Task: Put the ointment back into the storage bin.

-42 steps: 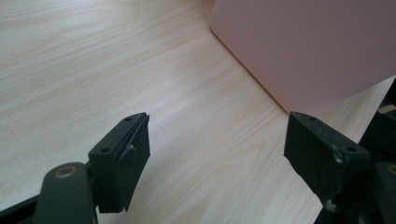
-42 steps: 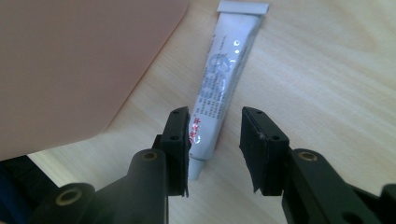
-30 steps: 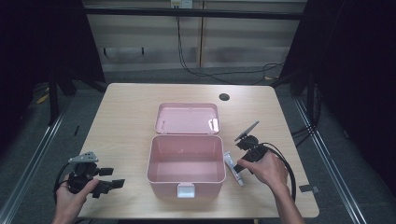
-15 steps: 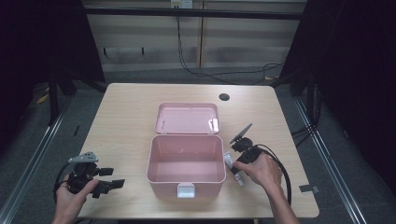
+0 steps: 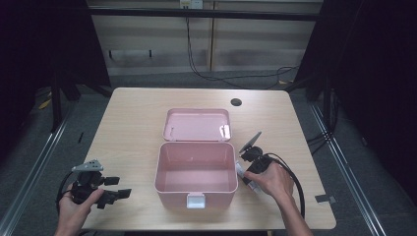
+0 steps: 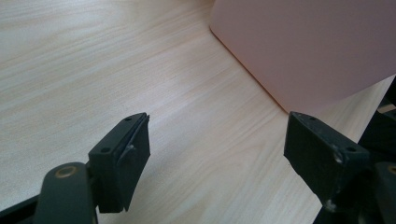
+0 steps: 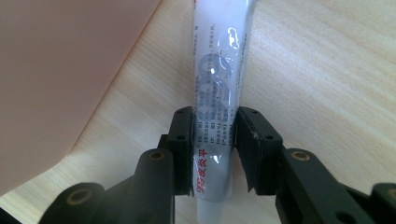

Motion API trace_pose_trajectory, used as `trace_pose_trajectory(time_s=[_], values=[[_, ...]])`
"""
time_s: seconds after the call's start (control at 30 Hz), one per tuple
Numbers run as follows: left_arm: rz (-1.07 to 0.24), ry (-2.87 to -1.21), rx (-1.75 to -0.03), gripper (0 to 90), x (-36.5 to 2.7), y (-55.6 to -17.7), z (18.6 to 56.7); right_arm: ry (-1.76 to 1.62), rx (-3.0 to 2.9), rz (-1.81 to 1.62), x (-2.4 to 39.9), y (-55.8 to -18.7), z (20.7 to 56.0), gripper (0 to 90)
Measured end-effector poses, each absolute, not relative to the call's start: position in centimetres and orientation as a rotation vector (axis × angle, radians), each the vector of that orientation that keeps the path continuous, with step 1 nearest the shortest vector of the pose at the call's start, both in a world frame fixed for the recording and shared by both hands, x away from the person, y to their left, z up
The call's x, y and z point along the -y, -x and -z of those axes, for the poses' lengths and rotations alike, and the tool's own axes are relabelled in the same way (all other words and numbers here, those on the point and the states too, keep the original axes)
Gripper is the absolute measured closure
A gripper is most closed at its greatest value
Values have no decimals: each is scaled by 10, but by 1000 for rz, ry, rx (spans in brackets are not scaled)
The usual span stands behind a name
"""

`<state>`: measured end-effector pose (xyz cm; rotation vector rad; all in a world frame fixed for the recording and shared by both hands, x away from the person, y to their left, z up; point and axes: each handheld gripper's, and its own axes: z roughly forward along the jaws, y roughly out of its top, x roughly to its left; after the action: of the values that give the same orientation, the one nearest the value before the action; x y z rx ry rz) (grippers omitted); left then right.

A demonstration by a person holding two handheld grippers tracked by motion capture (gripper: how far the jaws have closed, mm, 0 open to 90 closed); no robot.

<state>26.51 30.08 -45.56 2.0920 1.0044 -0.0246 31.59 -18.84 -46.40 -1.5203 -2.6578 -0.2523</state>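
On pale wood, right gripper has just closed on tube (left gripper gapes).

The table looks like pale wood or a wood-look laminate, with fine straight grain and a smooth, faintly satin face. The box and its open lid look like pink plastic, smooth and matt, with soft rounded edges; its front latch is a paler plastic. The tube is white and glossy, catching bright highlights over its printed grey and red lettering. The right gripper and left gripper have matt black plastic-looking parts, slightly scuffed at the corners, with small brass-coloured metal rivets.
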Motion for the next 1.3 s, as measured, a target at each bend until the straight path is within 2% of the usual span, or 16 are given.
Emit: trace_pose_trajectory(time_s=[0.43,0.57,1.3], values=[[27,-2095,-998,224,-301,-266,455,1480,2689,229,185,-316,466,684],[22,-2093,-1000,225,-301,-266,456,1484,2697,249,186,-316,463,718],[21,-2090,-1000,224,-301,-265,455,1464,2679,314,192,-314,451,720]])
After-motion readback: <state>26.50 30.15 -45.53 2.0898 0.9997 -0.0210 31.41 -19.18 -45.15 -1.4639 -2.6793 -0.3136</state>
